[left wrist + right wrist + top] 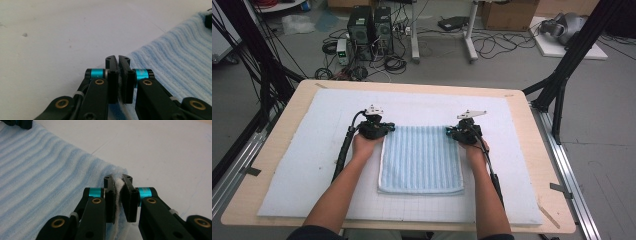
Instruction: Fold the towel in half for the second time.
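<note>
A light blue ribbed towel [421, 159] lies flat on the white mat [312, 150], folded into a rectangle. My left gripper [387, 129] is at the towel's far left corner, its jaws shut on the towel edge [140, 60]; a thin sliver of cloth shows between the jaws in the left gripper view [118, 75]. My right gripper [451, 131] is at the far right corner. In the right gripper view [118, 192] its jaws pinch a white fold of the towel hem [119, 185]. The rest of the towel [37, 185] spreads out to the left there.
The mat covers a wooden table [282, 120]. Beyond the table's far edge are computer towers [369, 27], cables and a desk frame [469, 30] on the floor. Black tripod legs [562, 75] stand at the right, a metal rail [567, 175] runs along the table's side.
</note>
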The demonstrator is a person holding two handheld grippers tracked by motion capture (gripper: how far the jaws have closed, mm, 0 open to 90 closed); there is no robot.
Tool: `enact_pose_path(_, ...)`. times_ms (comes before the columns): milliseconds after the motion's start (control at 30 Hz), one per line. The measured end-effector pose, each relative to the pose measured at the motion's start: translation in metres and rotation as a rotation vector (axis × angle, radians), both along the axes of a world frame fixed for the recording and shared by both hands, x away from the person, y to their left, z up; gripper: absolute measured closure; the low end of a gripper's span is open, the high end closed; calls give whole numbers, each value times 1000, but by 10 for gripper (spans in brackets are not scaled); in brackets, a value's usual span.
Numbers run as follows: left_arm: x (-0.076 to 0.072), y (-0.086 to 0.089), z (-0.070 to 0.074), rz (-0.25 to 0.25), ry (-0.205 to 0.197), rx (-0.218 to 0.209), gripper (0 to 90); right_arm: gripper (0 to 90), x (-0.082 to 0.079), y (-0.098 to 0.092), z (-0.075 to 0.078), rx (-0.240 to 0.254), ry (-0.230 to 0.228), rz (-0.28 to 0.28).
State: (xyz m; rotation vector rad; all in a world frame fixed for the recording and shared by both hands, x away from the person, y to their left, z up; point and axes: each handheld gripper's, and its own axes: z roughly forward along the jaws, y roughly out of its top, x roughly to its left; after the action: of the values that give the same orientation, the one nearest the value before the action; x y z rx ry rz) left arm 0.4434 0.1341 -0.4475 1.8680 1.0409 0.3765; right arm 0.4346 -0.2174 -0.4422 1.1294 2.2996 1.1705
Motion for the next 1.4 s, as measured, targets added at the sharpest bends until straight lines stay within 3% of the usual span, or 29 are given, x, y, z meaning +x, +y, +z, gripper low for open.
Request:
enact_pose_path(67, 1, 3, 5, -4, -55, -30, 860, 828, 0, -2, 2, 7, -18, -11)
enact_pose_path(200, 6, 6, 19, -7, -106, -55, 860, 827, 1, -4, 11, 43, -75, -50)
enact_pose_path(267, 5, 9, 24, 6, -144, -106, 860, 827, 0, -3, 16, 57, -103, -65)
enact_pose_path(300, 5, 10, 26, 8, -143, -123, 860, 827, 0, -2, 18, 62, -115, -69)
enact_pose_path(500, -5, 13, 34, -27, -86, -120, 859, 822, -10, -2, 27, 59, -133, -50)
enact_pose_path(567, -13, 12, 37, -28, -110, -132, 859, 822, -16, -2, 28, 53, -139, -39)
enact_pose_path(767, -37, 16, 33, -47, -97, -156, 857, 808, -36, -10, 31, 112, -129, -7)
enact_pose_path(867, -47, 18, 29, -58, -100, -161, 856, 810, -45, -13, 31, 113, -126, 2)
enact_pose_path(933, -53, 20, 30, -67, -105, -170, 856, 811, -51, -14, 33, 135, -146, 6)
enact_pose_path(1000, -57, 22, 32, -83, -96, -165, 855, 812, -56, -15, 34, 146, -137, 17)
enact_pose_path(1067, -62, 23, 35, -91, -119, -177, 855, 813, -60, -15, 35, 147, -140, 27)
enact_pose_path(1233, -71, 24, 37, -113, -125, -181, 855, 813, -70, -19, 32, 179, -117, 48)
enact_pose_path(1400, -83, 25, 39, -129, -138, -200, 855, 817, -82, -22, 32, 203, -122, 68)
